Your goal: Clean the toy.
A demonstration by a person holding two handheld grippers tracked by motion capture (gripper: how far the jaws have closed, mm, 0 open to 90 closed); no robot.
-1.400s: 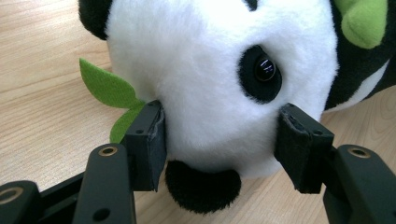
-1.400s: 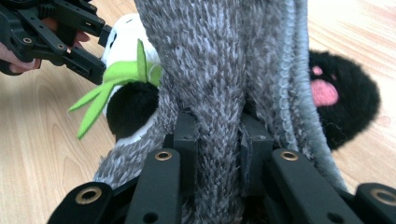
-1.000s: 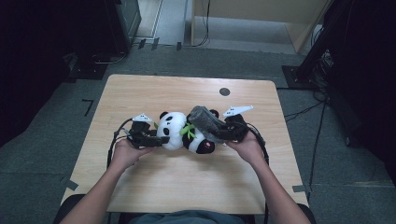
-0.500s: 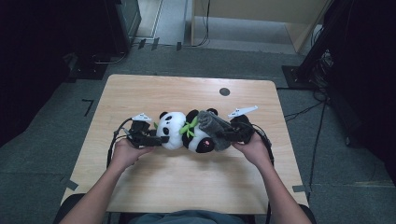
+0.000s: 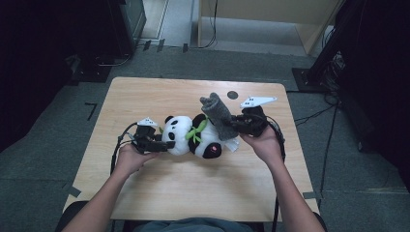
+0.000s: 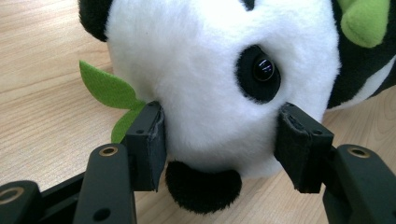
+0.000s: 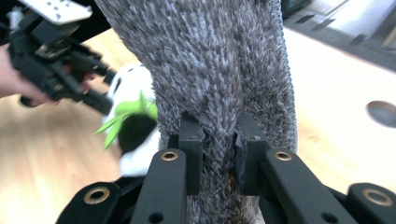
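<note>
Jaws of left gripper clamp panda, right gripper pinches sock.

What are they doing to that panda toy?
A person sits at a wooden table with a pair of tongs in each hand. The left tongs squeeze the head of a plush panda lying on the table, holding it down. The right tongs pinch a fuzzy grey sock, which sticks up above the panda's body. It looks like the sock is being pulled off the toy, or put on.
</note>
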